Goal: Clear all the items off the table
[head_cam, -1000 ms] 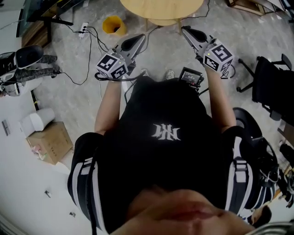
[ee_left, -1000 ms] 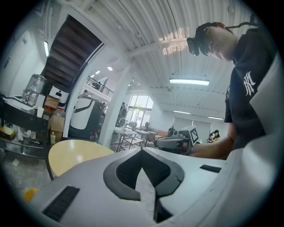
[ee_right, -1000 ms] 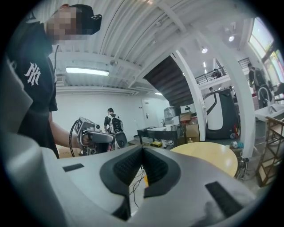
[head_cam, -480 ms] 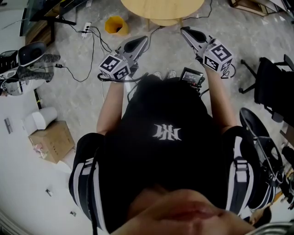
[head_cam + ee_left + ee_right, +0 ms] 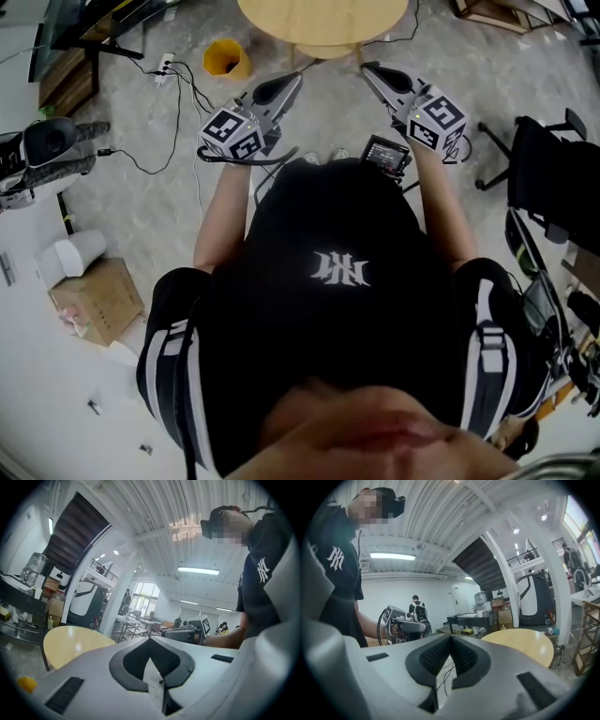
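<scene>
With your left gripper [image 5: 292,79] and right gripper [image 5: 367,68] both closed and empty, you needed to part the jaws before reaching the far table [image 5: 323,21].

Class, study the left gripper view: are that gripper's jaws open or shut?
Shut. The left gripper has its two dark pads meeting at their tips, and nothing is caught between them.

One round worktop [image 5: 323,21], one yellow bin [image 5: 225,58], one cardboard box [image 5: 96,302] and two claws, left claw [image 5: 294,79] and right claw [image 5: 367,68], are showing.
</scene>
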Available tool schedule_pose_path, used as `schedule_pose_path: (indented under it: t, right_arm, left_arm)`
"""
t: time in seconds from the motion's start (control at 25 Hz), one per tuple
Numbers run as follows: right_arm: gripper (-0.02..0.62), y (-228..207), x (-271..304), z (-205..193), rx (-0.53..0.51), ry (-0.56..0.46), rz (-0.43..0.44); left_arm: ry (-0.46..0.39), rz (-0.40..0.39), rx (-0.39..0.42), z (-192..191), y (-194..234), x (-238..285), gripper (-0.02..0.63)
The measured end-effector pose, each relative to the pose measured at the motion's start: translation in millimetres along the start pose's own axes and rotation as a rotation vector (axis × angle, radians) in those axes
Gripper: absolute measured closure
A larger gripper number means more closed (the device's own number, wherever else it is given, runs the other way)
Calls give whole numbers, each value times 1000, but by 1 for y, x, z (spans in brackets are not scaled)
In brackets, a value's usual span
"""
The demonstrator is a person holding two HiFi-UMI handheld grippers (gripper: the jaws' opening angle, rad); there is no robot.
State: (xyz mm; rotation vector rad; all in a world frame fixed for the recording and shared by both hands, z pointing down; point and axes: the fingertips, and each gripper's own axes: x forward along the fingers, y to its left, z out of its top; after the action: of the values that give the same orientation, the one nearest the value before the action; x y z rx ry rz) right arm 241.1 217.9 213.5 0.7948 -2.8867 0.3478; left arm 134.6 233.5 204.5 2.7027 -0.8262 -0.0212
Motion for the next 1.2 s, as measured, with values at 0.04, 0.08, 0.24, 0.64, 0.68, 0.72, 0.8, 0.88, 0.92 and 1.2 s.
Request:
schedule_pose_path:
  t: [0.04, 0.08, 0.24, 0.64, 0.68, 0.72, 0.8, 0.88, 0.92, 1.2]
  right_arm:
    - [591, 0, 0, 0, -2, 4, 1]
    - [591, 0, 1, 0, -3, 7, 2]
    - [591, 0, 2, 3, -12, 9, 6]
    - [591, 1, 7, 0, -15, 24, 25]
    - [591, 2, 6, -1, -23, 27, 27]
    - [591, 3, 5, -1, -37, 28, 30]
    - [591, 7, 5, -2, -65, 29, 43]
    - [591, 11, 6, -1, -56, 14, 61]
    - [591, 12, 6, 0, -39, -1, 66]
    - [592, 3, -2, 3, 14, -40, 50]
  left_arm:
    - [-4, 0, 0, 1, 0, 0, 597]
    - [-8, -1, -1, 2, 0, -1, 597]
    - [-12, 3, -4, 3, 0, -3, 597]
    - [-16, -15, 1, -2, -2, -1, 597]
    - [-15, -16, -7, -2, -1, -1, 597]
    - [-13, -18, -12, -3, -2, 0, 597]
    - [-9, -24, -13, -3, -2, 1, 597]
    - [-7, -31, -12, -3, -3, 0, 597]
    - [-5, -34, -10, -4, -3, 0, 597]
    - [8, -39, -19, -10, -11, 2, 597]
